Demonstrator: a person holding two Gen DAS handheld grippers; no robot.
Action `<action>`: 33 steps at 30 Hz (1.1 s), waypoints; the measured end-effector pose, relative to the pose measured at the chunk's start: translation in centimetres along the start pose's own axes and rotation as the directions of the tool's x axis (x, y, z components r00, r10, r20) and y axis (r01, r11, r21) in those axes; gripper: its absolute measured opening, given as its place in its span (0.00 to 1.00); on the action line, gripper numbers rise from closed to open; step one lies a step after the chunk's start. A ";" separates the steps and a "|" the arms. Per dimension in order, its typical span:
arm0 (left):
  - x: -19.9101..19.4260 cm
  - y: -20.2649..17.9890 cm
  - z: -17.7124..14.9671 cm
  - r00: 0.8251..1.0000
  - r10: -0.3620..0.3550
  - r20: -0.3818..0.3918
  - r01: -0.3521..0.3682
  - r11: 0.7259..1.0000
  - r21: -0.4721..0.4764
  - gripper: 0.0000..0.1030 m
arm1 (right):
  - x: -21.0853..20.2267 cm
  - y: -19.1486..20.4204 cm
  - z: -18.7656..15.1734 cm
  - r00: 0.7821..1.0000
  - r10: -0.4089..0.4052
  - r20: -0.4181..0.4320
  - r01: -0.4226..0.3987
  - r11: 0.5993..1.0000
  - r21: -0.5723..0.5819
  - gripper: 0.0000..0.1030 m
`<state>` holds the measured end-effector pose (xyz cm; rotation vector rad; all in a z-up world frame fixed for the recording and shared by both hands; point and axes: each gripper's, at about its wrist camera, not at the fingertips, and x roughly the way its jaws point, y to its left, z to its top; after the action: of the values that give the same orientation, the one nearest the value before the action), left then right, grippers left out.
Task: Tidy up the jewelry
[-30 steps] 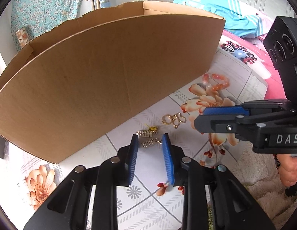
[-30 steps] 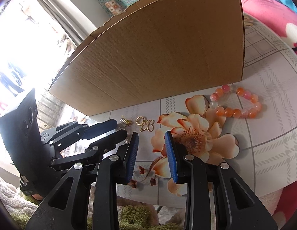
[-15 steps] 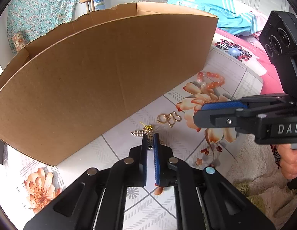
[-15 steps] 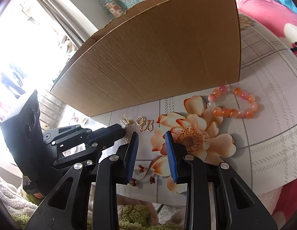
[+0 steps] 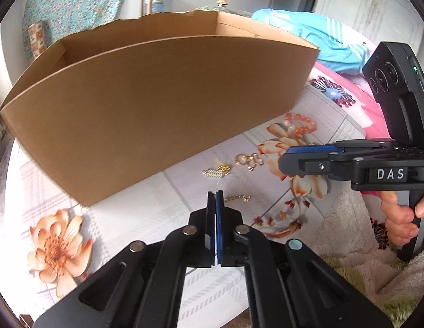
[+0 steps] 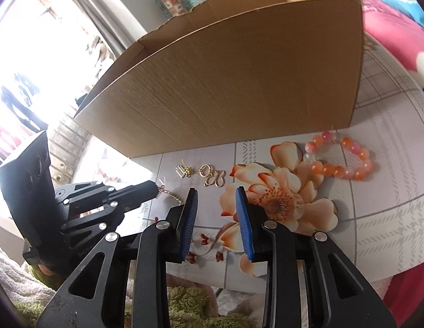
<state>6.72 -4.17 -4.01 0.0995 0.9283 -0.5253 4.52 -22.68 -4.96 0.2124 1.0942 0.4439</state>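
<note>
Flowered tablecloth is spread under the whole work area, and a large open cardboard box is stood on it just beyond both tongs. The left tongs are seen fully shut, and a short gold chain piece is met right at their tips; it appears to be pinched by one end, with the rest trailing off toward the right tongs, though the actual contact is too small to be made out for certain. The right tongs are held partly open over the printed flower, and nothing is gripped between them. A small gold earring and a looped gold charm are left lying between the tongs' tips and the box wall, and an orange bead bracelet is laid farther off, ahead and to the right of the right tongs. The step in hand is judged to be the pick-up of the first small piece. For the next move, a lift clear of the cloth and over the near wall of the box would be called for, with the grip kept firm, since so thin a piece could easily be dropped.
</note>
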 end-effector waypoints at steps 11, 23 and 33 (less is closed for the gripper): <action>-3.8 2.6 -0.9 0.988 -0.103 0.116 0.115 0.987 -0.108 0.00 | 1.7 2.6 1.8 0.999 -0.018 -0.046 0.013 0.995 -0.095 0.29; -4.6 3.1 -0.9 0.984 -0.118 0.136 0.135 0.984 -0.118 0.00 | 4.0 4.4 3.7 0.987 -0.160 -0.025 0.147 0.950 -0.277 0.28; -4.1 3.0 -0.6 0.983 -0.123 0.134 0.139 0.983 -0.120 0.00 | 7.0 6.7 4.5 0.973 -0.225 -0.045 0.179 0.870 -0.460 0.14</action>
<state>5.68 0.24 -1.60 -0.1113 0.8465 -0.5852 9.63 -13.37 -6.07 -0.3400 1.0639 0.5117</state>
